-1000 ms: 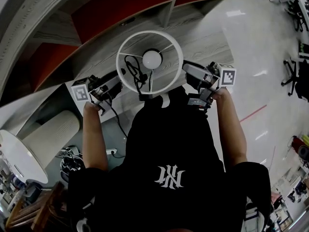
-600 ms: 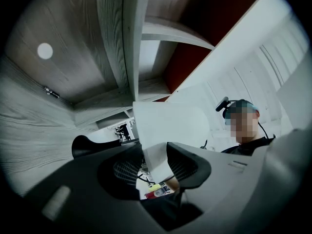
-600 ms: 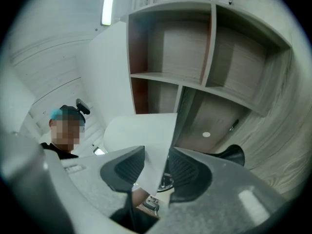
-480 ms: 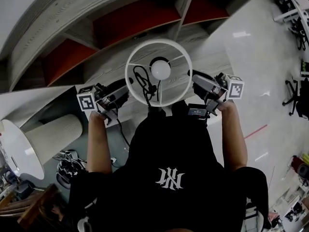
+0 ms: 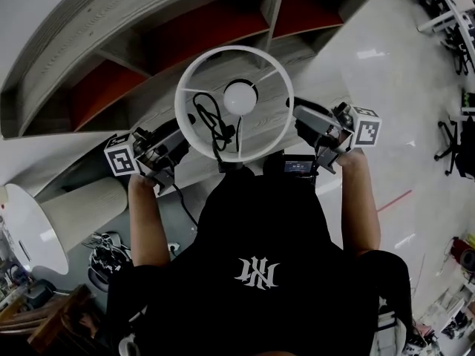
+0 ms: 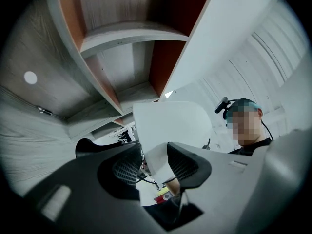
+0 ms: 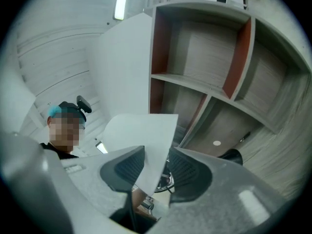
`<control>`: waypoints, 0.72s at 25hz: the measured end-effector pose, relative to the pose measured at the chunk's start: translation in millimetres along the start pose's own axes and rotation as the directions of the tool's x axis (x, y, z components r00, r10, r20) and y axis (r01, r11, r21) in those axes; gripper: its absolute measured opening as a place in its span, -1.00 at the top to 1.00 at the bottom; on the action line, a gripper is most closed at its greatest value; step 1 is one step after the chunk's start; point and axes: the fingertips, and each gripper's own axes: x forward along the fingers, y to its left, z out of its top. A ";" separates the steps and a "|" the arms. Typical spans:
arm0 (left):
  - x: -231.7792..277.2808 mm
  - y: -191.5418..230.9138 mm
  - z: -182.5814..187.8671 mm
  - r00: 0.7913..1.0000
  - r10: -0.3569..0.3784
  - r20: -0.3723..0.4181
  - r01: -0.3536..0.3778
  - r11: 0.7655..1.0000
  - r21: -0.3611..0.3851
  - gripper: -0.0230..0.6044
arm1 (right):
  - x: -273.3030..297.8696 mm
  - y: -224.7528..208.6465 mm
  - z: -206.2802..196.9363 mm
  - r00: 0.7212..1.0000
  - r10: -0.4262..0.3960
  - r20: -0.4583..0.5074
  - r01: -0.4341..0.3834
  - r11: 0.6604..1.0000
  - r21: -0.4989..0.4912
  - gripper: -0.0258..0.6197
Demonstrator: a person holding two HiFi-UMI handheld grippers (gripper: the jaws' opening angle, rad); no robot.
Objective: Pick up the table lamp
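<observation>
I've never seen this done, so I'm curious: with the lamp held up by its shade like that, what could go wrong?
1. The left gripper and right gripper each pinch only the thin wall of the lampshade; it could dent or slip free.
2. The black cord hangs loose within the shade and could snag.
3. The shelf unit stands close behind; a swing might knock the bulb against it.

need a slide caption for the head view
Two-handed grasp: left gripper and right gripper each pinch one side of the shade on the table lamp.
</observation>
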 end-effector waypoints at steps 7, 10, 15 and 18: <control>7.6 -20.8 10.6 1.000 0.023 0.009 -0.023 0.999 0.043 0.41 | 0.2 18.8 8.5 1.000 -0.001 -0.015 0.001 0.999 -0.042 0.43; 8.4 -27.8 14.1 1.000 0.028 0.014 -0.028 0.998 0.049 0.41 | 2.3 26.1 12.2 1.000 0.002 -0.017 -0.003 0.998 -0.056 0.43; 10.5 -38.5 19.2 0.999 0.041 0.023 -0.043 0.997 0.070 0.40 | 4.7 37.0 17.4 1.000 -0.001 -0.028 -0.001 0.996 -0.088 0.43; 13.3 -46.8 22.5 0.998 0.049 0.029 -0.052 0.995 0.090 0.40 | 5.2 44.8 21.4 0.999 -0.004 -0.037 0.000 0.994 -0.112 0.43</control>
